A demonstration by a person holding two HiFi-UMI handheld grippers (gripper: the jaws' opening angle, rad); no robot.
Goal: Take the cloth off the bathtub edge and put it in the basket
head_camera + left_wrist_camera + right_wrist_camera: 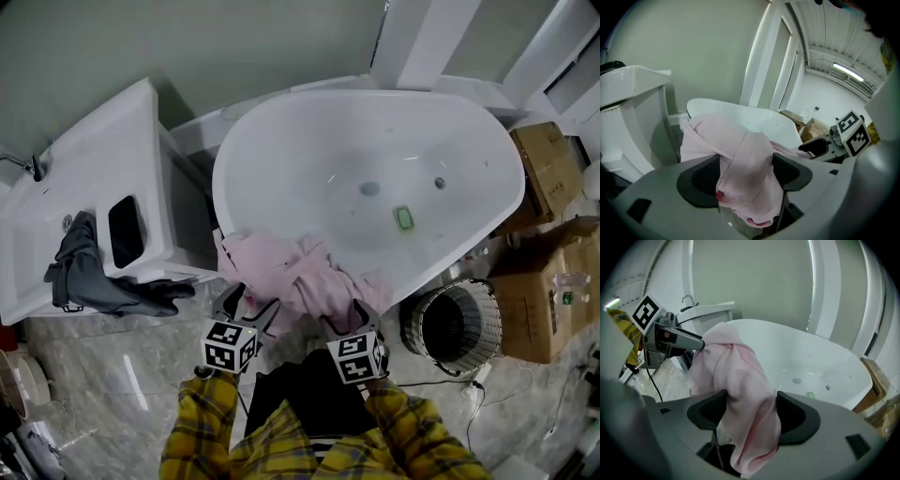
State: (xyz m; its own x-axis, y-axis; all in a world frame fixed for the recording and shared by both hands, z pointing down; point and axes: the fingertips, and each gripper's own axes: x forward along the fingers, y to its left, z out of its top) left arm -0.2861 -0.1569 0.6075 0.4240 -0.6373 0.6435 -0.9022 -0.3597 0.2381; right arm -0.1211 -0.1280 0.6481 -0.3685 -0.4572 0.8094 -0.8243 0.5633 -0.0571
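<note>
Left gripper: jaws spread wide, pink cloth bunched loosely between the pads. Right gripper: same, spread around a hanging fold. Cloth drapes over the near bathtub edge; wire basket stands on the floor beside the tub.

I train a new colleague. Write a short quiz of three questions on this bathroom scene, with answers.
1. True or false: the pink cloth lies in the basket.
2. What lies inside the bathtub? A) a small green item B) a bottle C) a brush
3. What hangs between the jaws of the left gripper and the right gripper?
Key: 1 false; 2 A; 3 the pink cloth.
</note>
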